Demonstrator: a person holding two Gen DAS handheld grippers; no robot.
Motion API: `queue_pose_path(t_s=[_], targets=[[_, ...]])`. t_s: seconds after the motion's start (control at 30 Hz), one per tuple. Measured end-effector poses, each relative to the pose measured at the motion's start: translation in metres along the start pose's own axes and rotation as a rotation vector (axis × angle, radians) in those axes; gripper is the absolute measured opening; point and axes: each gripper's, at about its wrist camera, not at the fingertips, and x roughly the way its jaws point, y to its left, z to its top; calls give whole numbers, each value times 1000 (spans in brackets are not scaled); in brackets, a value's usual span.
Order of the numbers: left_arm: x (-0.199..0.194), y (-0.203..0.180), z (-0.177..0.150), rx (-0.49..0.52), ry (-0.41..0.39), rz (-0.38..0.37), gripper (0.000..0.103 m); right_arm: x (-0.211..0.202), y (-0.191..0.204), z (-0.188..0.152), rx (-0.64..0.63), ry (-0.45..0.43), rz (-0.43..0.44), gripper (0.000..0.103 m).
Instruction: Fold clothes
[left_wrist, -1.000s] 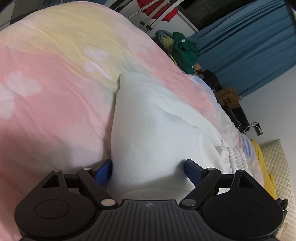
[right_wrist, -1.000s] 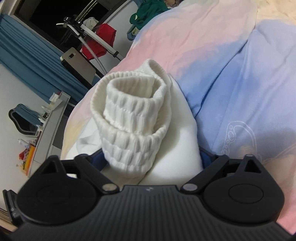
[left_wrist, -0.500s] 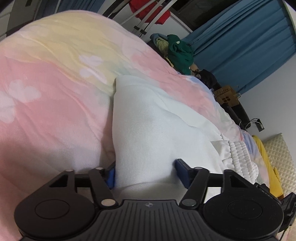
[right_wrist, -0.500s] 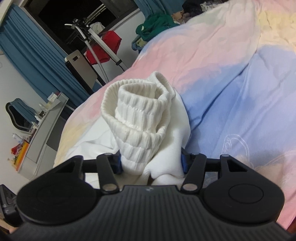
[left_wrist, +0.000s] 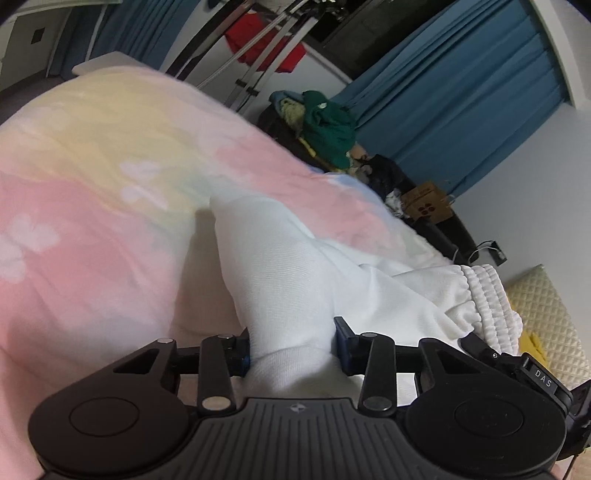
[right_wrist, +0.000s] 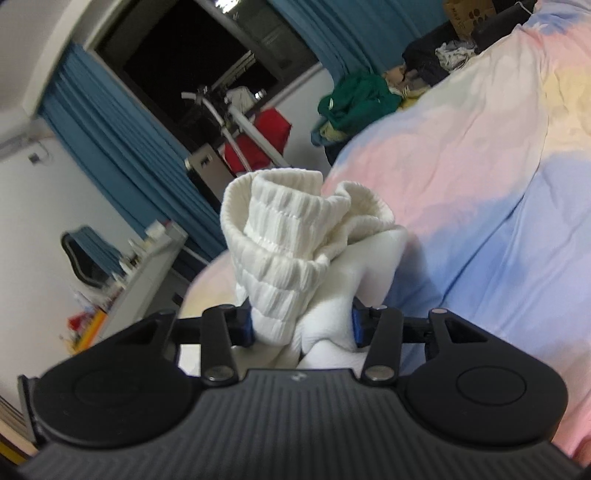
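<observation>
Your left gripper (left_wrist: 291, 343) is clamped on the smooth body of the white knit garment (left_wrist: 295, 266), which runs forward over the pastel pink-and-yellow quilt (left_wrist: 92, 229). Your right gripper (right_wrist: 301, 326) pinches its bunched, ribbed cuff (right_wrist: 284, 236), raised clear of the quilt. The soft cloth sags between both grips.
</observation>
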Motion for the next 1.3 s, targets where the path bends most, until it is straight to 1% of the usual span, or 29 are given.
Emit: queue_pose_path(t_s=[0.07, 0.17, 0.23, 0.33, 0.43, 0.5, 0.63, 0.73, 0.77, 0.83, 0.87, 0.93, 0.97, 1.0, 1.03, 1.1, 1.17, 1.23, 1.3], targets=[[0, -21, 4, 18, -10, -15, 42, -11, -4, 13, 20, -32, 16, 48], [12, -58, 14, 51, -22, -50, 42, -27, -12, 38, 32, -91, 29, 48], [27, -85, 24, 81, -30, -70, 42, -34, -20, 58, 39, -126, 29, 48], [60, -127, 43, 110, -47, -105, 42, -36, -39, 96, 55, -179, 28, 48], [108, -171, 64, 141, -61, -147, 43, -35, -61, 134, 68, -234, 23, 48], [150, -202, 78, 178, -69, -168, 43, -24, -92, 142, 110, -274, 0, 48], [244, -264, 101, 270, -62, -181, 43, -1, -153, 160, 192, -355, -44, 48], [315, -299, 103, 322, -34, -200, 43, 15, -199, 173, 254, -416, -78, 48], [337, -305, 99, 338, -21, -220, 43, 21, -214, 177, 275, -436, -89, 48], [379, -304, 88, 364, 25, -269, 43, 32, -245, 186, 316, -476, -111, 49], [399, -302, 80, 376, 59, -274, 43, 38, -260, 189, 339, -494, -123, 49], [431, -296, 59, 414, 128, -238, 43, 50, -295, 167, 438, -458, -173, 49], [443, -292, 48, 432, 141, -213, 46, 57, -309, 156, 471, -424, -209, 50], [450, -288, 40, 443, 131, -200, 50, 62, -319, 145, 479, -406, -227, 50], [456, -284, 33, 453, 116, -192, 52, 64, -325, 137, 474, -412, -214, 51], [460, -278, 26, 432, 106, -208, 54, 65, -331, 129, 448, -432, -184, 53], [460, -281, 24, 462, 108, -199, 54, 68, -336, 130, 461, -423, -170, 58], [461, -281, 27, 488, 111, -187, 55, 68, -339, 133, 494, -411, -164, 59], [444, -275, 26, 475, 106, -168, 58, 66, -336, 133, 513, -382, -200, 65]])
